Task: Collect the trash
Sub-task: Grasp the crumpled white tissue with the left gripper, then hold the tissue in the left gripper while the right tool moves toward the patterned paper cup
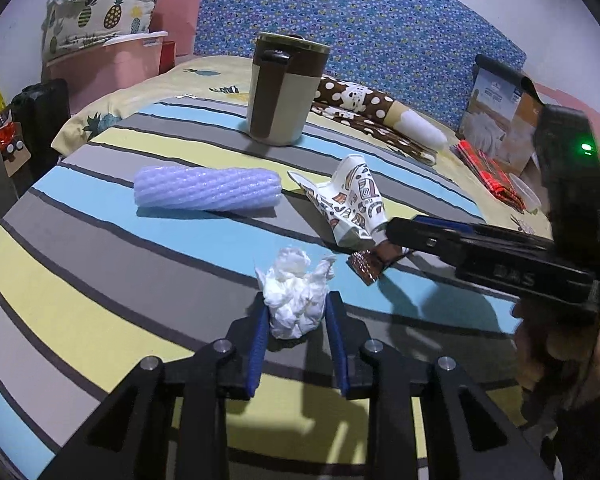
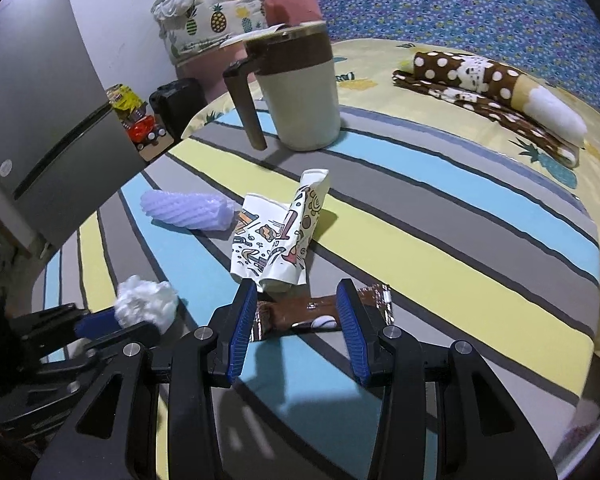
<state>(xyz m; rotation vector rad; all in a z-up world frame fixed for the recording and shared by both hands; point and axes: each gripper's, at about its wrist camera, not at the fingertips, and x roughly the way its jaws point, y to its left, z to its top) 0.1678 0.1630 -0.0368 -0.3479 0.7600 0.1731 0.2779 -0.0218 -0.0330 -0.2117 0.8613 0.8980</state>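
A crumpled white tissue sits between the blue pads of my left gripper, which is shut on it just above the striped tablecloth. In the right wrist view the same tissue shows at the tip of the left gripper. My right gripper is open and straddles a brown shiny wrapper lying flat on the cloth; its pads are not pressing on it. A crushed patterned paper cup lies just beyond the wrapper. A purple foam net sleeve lies to the left.
A brown and cream lidded mug stands at the back of the round table. Behind it is a bed with a brown dotted cloth, a box and a red cloth. A grey fridge stands at the left.
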